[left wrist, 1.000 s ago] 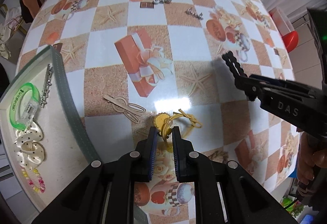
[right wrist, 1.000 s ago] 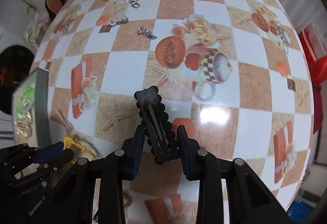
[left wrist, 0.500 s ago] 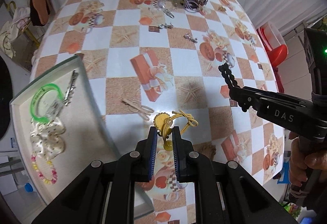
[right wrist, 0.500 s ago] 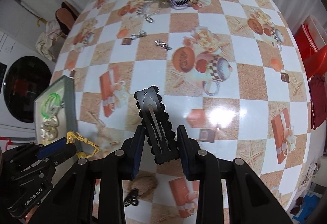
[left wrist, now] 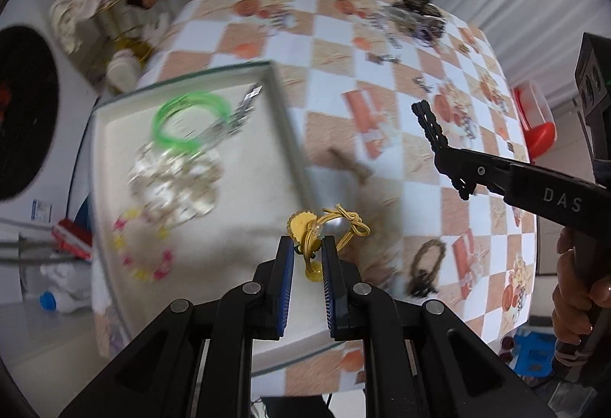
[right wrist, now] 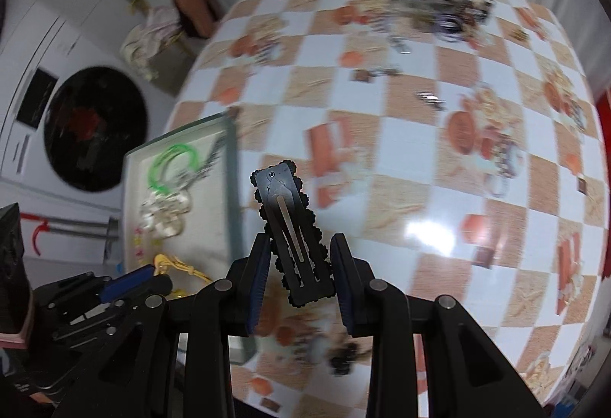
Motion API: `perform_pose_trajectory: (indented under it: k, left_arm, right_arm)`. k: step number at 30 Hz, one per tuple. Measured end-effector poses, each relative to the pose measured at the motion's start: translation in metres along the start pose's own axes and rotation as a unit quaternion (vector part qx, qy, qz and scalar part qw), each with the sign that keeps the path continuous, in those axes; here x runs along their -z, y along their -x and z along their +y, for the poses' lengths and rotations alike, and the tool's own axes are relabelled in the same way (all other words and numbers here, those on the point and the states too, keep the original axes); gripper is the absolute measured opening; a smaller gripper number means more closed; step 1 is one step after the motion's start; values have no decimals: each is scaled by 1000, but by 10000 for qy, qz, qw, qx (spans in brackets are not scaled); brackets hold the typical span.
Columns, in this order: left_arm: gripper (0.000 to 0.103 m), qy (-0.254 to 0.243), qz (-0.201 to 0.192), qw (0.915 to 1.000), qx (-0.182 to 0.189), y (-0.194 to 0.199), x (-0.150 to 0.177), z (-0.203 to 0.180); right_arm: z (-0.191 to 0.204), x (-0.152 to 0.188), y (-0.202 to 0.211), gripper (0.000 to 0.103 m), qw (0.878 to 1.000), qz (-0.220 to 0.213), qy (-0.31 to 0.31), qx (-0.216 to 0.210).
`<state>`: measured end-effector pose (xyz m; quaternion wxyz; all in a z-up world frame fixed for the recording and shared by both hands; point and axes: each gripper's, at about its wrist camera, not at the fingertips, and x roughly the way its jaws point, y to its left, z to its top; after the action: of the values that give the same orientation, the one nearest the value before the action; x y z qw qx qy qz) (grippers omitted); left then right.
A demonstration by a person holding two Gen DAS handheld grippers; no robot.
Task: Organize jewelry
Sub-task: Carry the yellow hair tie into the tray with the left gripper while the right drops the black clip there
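Note:
My left gripper (left wrist: 307, 253) is shut on a yellow hair tie (left wrist: 324, 227) with a flower charm and holds it in the air over the right edge of the white tray (left wrist: 290, 135). The tray holds a green bangle (left wrist: 191, 120), a cream scrunchie (left wrist: 175, 185), a bead bracelet (left wrist: 141, 250) and a silver clip (left wrist: 244, 108). My right gripper (right wrist: 298, 280) is shut on a black scalloped hair clip (right wrist: 294, 234), held high over the table; it also shows in the left wrist view (left wrist: 443, 147). The tray (right wrist: 233, 189) lies to its left.
A pile of jewelry (right wrist: 439, 5) lies at the far end of the checkered table (right wrist: 458, 150), with small loose pieces (right wrist: 429, 98) nearer. A dark scrunchie (left wrist: 424, 265) and a wooden clip (left wrist: 351, 166) lie near the tray. A washing machine (right wrist: 95, 128) stands left of the table.
Both grippers have risen and swung left toward the tray with their items. The hair tie, earlier over the table, now hangs at the tray's right edge.

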<state>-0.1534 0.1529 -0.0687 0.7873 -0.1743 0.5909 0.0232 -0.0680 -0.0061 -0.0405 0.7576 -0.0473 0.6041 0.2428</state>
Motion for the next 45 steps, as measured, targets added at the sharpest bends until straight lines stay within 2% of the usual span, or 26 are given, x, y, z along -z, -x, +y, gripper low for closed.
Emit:
perform_pose_trajectory:
  k: [7, 13, 21, 32, 45]
  left_arm:
    - [20, 510, 146, 9985, -153, -2, 31, 51]
    - [20, 783, 323, 9960, -288, -20, 48, 79]
    - [20, 792, 414, 9947, -503, -45, 51, 91]
    - [20, 640, 474, 9943, -713, -59, 48, 93]
    - [20, 583, 566, 9912, -1047, -66, 48, 93]
  right_arm:
    - [61, 11, -31, 35, 9980, 367, 471, -215]
    - [91, 14, -65, 35, 9961, 728, 435, -247]
    - [93, 1, -103, 35, 9953, 959, -102, -67]
    - [97, -13, -123, 35, 9954, 942, -102, 168]
    - [97, -13, -137, 38, 9935, 1118, -101, 166]
